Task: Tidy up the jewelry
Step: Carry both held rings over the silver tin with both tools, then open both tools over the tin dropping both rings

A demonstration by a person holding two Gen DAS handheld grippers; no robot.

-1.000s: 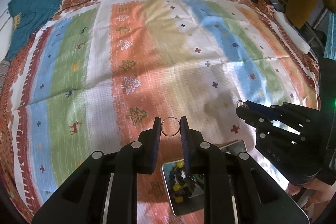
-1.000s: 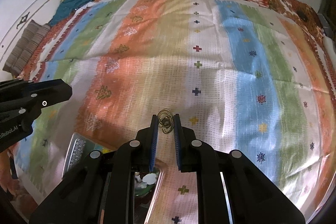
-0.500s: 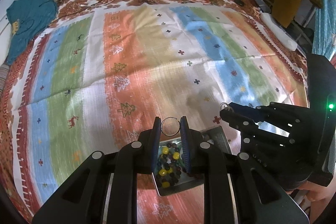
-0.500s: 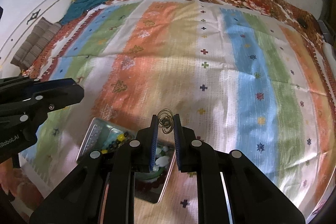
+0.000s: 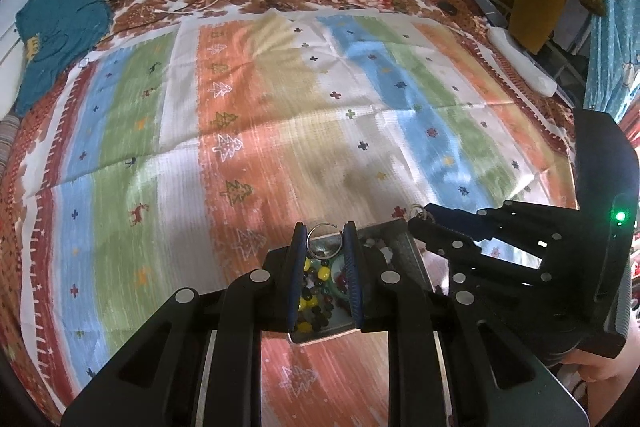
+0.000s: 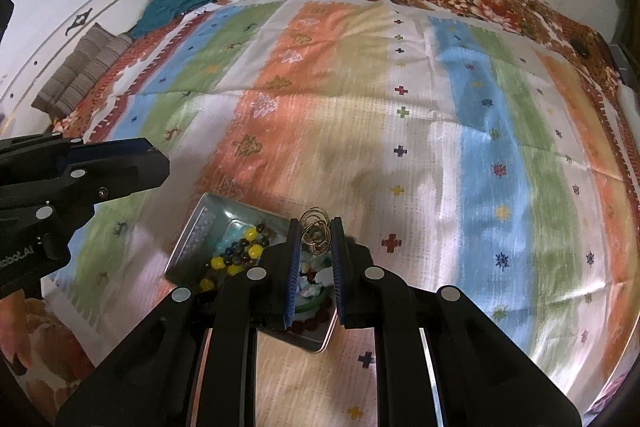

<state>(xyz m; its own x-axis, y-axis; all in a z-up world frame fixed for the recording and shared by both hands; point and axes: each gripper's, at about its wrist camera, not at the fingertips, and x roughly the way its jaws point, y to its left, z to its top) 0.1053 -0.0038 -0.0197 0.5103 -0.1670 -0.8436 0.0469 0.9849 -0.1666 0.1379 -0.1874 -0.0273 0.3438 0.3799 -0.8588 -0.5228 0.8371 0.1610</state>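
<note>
Both grippers hover over the metal tray (image 6: 200,227), low centre of each frame, ready to drop jewelry in. The left gripper (image 5: 324,227) is clamped on 1 silver ring (image 5: 325,235); the right gripper (image 6: 316,227) pinches 1 gold wire earring (image 6: 315,229). Next, each should probably lower, then release. The 1 tray already holds a beaded strand (image 6: 236,255).

Both tools (each gripping jewelry) have drawn back over the metal tin (image 6: 208,223), now beneath them.
</note>
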